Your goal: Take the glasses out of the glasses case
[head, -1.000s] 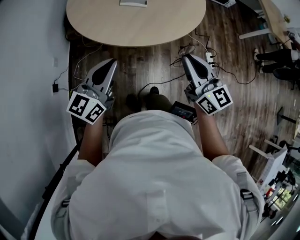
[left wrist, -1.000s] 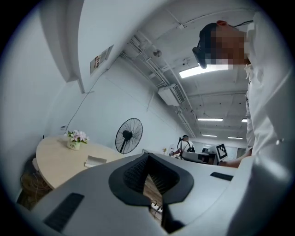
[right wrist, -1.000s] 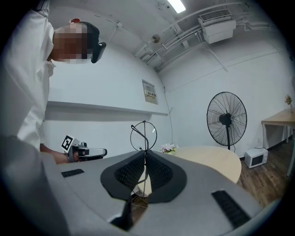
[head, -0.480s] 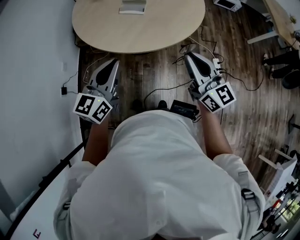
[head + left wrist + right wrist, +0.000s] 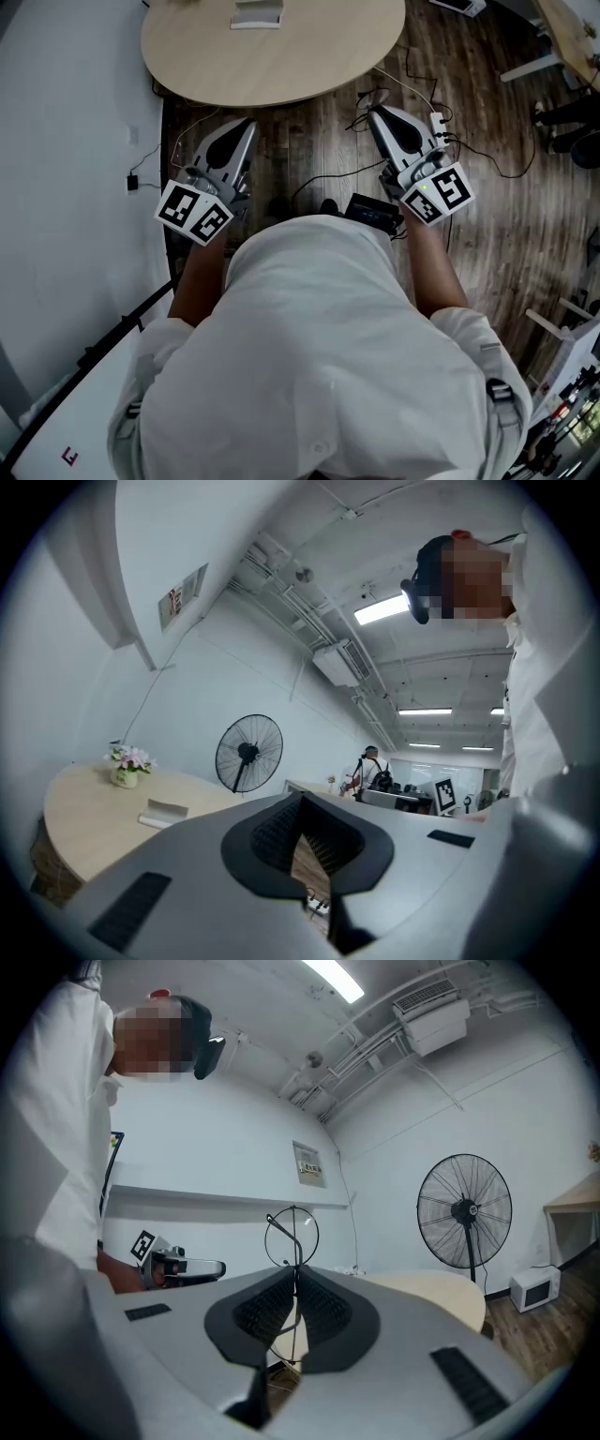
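Thin wire-framed glasses with a round lens stick up from my right gripper, which is shut on their frame. In the head view the right gripper is held over the wooden floor, short of the round table; the glasses are too thin to make out there. The grey glasses case lies on the far part of that table and shows as a low grey shape, the case, in the left gripper view. My left gripper hangs near the table's edge, and its jaws are shut on nothing.
A small pot of flowers stands on the table. Cables and a power strip lie on the floor. A white wall runs along the left. A standing fan and a microwave are further off, with a person in the distance.
Both grippers stay shut in front of the body. The left gripper has drifted a little to the right, and the table has shifted slightly in the head view.
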The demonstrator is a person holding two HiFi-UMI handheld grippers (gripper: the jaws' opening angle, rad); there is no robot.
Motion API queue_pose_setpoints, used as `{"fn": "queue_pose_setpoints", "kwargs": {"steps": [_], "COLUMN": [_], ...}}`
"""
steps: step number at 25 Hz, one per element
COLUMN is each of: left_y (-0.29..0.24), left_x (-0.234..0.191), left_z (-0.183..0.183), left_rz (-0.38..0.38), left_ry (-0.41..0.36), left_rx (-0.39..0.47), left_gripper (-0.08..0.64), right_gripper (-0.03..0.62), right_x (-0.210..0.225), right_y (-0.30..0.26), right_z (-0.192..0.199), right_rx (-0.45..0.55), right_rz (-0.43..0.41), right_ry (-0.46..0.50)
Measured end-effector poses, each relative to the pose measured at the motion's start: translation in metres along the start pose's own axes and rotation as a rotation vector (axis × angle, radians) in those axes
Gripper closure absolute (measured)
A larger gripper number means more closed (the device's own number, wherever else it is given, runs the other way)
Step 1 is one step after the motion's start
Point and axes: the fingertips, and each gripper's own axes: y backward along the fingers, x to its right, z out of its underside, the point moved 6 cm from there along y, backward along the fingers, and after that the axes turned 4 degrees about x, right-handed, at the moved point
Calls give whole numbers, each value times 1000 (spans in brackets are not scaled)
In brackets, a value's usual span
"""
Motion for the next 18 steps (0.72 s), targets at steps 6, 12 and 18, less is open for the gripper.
{"fn": "queue_pose_setpoints", "kwargs": {"steps": [6,12,18], "left_y": [-10,-22,-36], "left_x": [17,10,12], "left_z": [10,16,29], "left_rz": [64,-61,-102], "left_ry": [-15,-10,2], "left_rx": [-26,-49,-46], "left_gripper": [549,549,551], "right_gripper": [561,561,561], "right_x": [6,23,43], "right_y": [4,15,26], "right_z": [-2,-5,-5], "right_rx": [7,3,-3], "right_rz": [-15,-9,-12], "right_ry": [2,-2,-11]}}
